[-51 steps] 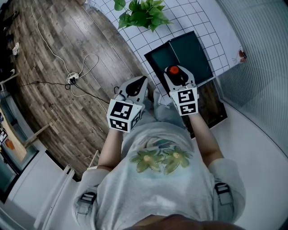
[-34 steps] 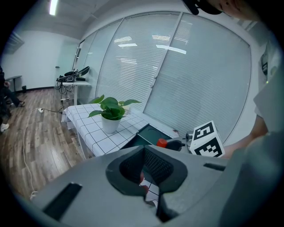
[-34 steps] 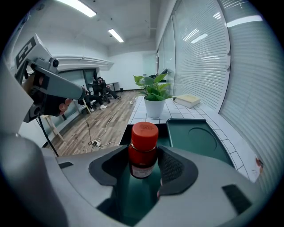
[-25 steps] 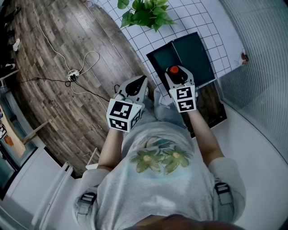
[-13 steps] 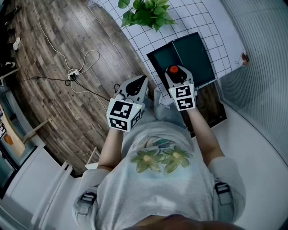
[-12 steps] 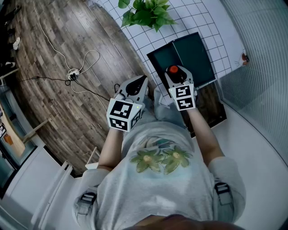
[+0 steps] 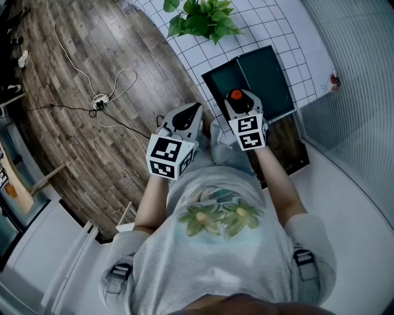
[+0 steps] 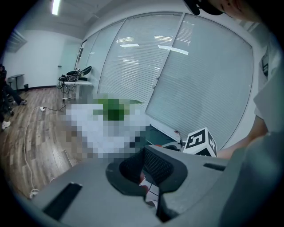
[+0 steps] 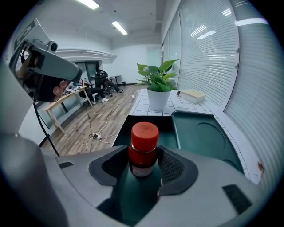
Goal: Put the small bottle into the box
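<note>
Head view: right gripper (image 7: pixel 241 106) holds small bottle (image 7: pixel 234 95) over the open green box (image 7: pixel 271 74) at 12 o'clock on counter (image 7: pixel 203 52) | Left gripper view: left gripper (image 8: pixel 143 172) jaws pressed together, empty, likely standing clear | Right gripper view: jaws pinching the bottle under its red cap, upright for lowering in

Potted plant (image 7: pixel 198 17) stands on gridded tabletop (image 7: pixel 271 24); apparent cable (image 7: pixel 98 106) lies on floor (image 7: pixel 74 141).

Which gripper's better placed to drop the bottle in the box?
Right. The right gripper is shut on the small bottle over the box; the left gripper is empty, off to the side.
</note>
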{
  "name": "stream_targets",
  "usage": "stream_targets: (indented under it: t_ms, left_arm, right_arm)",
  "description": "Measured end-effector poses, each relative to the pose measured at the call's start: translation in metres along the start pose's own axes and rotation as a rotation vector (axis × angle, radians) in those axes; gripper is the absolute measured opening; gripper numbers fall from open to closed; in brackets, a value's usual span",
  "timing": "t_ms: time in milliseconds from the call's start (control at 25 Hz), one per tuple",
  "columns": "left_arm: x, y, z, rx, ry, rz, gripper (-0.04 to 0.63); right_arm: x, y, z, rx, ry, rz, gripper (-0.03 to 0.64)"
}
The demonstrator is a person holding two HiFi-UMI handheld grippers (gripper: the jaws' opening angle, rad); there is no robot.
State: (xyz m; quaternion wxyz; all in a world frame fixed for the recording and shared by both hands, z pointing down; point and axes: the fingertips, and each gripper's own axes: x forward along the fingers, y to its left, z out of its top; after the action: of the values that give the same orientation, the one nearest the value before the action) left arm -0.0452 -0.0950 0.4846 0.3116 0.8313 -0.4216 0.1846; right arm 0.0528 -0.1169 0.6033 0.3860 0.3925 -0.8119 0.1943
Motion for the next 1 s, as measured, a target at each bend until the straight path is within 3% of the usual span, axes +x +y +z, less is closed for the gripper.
stream_targets:
  t_ms: [1000]
  left_arm:
    - [-0.0055, 0.003, 0.0021, 0.012, -0.003, 0.003, 0.008]
  right_arm:
    - [0.0078, 0.0026, -0.0078, -0.058, 0.073, -0.031, 0.209]
